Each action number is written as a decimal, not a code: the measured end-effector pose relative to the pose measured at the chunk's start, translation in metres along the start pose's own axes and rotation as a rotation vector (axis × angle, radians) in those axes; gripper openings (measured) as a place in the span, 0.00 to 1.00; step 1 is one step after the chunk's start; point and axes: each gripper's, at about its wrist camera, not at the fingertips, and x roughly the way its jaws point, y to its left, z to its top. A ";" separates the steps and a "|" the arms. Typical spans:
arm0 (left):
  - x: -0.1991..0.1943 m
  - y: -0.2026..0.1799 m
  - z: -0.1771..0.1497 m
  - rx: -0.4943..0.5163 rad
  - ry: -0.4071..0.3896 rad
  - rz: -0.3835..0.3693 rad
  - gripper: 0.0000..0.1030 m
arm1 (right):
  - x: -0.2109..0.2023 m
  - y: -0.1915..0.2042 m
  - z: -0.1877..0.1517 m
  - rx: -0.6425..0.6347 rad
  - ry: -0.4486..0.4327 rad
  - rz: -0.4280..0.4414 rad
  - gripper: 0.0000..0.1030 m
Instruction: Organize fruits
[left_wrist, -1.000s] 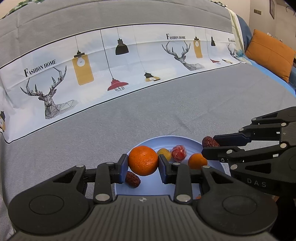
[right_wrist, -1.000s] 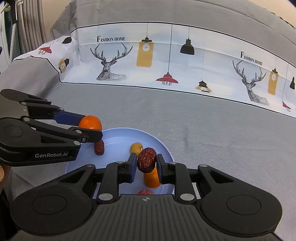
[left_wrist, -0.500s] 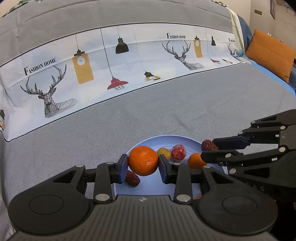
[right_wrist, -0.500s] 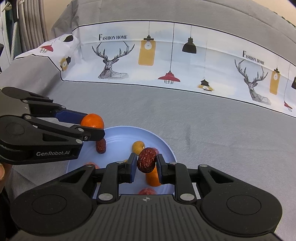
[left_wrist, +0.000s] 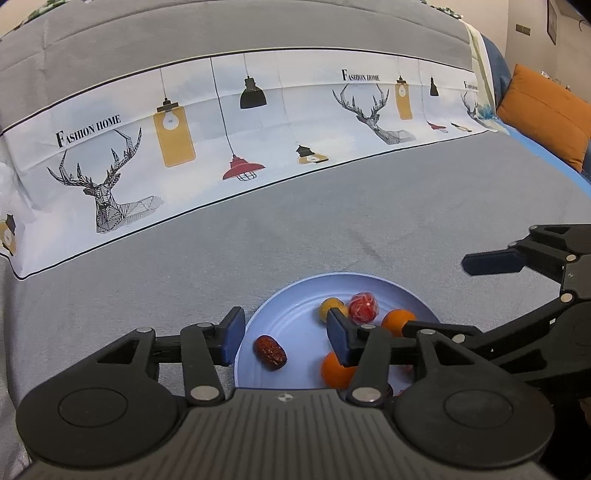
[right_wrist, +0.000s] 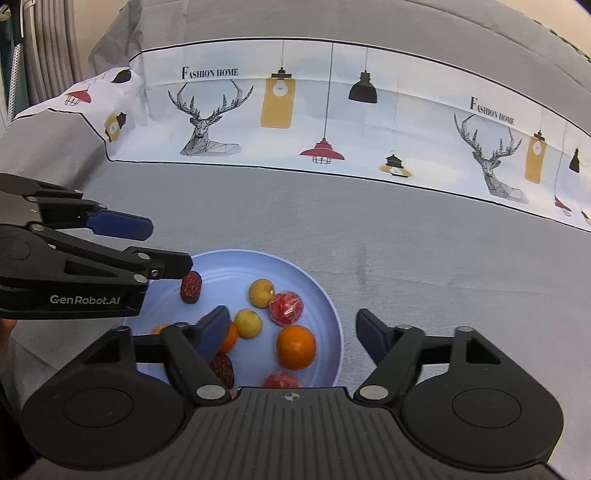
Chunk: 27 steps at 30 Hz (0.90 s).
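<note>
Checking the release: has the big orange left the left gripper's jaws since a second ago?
Yes. The orange has dropped onto the blue plate, lying near the date; the left gripper jaws have just been opening, empty.

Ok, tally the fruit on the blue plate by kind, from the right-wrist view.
Oranges: 3 (one barely showing)
Red dates: 2
Small yellow fruits: 2
Red wrapped fruits: 2
Total: 9

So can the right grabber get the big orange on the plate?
Probably yes. The right gripper has just opened and holds nothing, and the big orange lies uncovered on the blue plate right between its fingers, with nothing on top.
</note>
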 end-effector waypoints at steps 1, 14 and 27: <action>-0.001 0.000 0.000 0.000 0.000 0.001 0.53 | 0.000 0.000 0.000 -0.001 -0.001 -0.009 0.88; -0.017 0.002 -0.003 0.004 -0.053 0.094 0.94 | -0.006 -0.011 -0.005 0.041 -0.014 -0.157 0.99; -0.056 -0.015 -0.027 -0.137 0.002 0.106 0.99 | -0.057 -0.033 -0.021 0.172 -0.052 -0.196 0.99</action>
